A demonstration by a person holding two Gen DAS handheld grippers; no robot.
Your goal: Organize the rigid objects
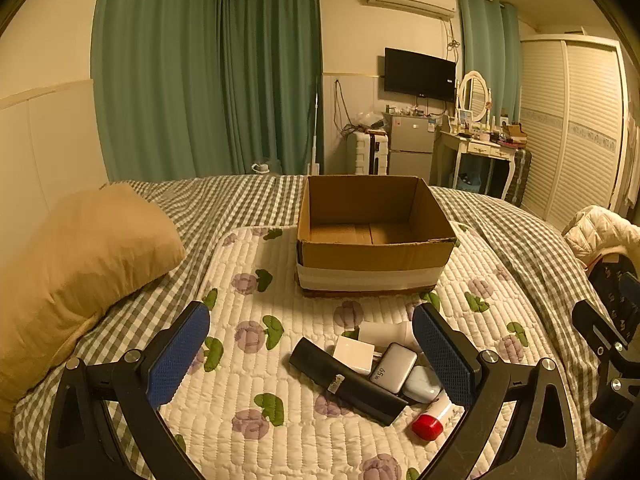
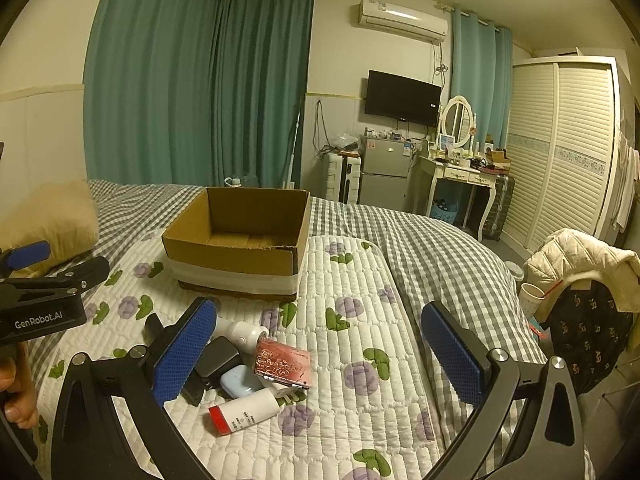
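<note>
Both the left hand-held gripper (image 1: 312, 356) and right hand-held gripper (image 2: 318, 354) gape empty above the clutter (image 1: 372, 376), seemingly untouched.

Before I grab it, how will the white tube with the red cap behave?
The white tube lies on its side on the soft quilt, so it may roll if nudged. It looks smooth and round, possibly slippery; gripping across its middle seems safest.
</note>
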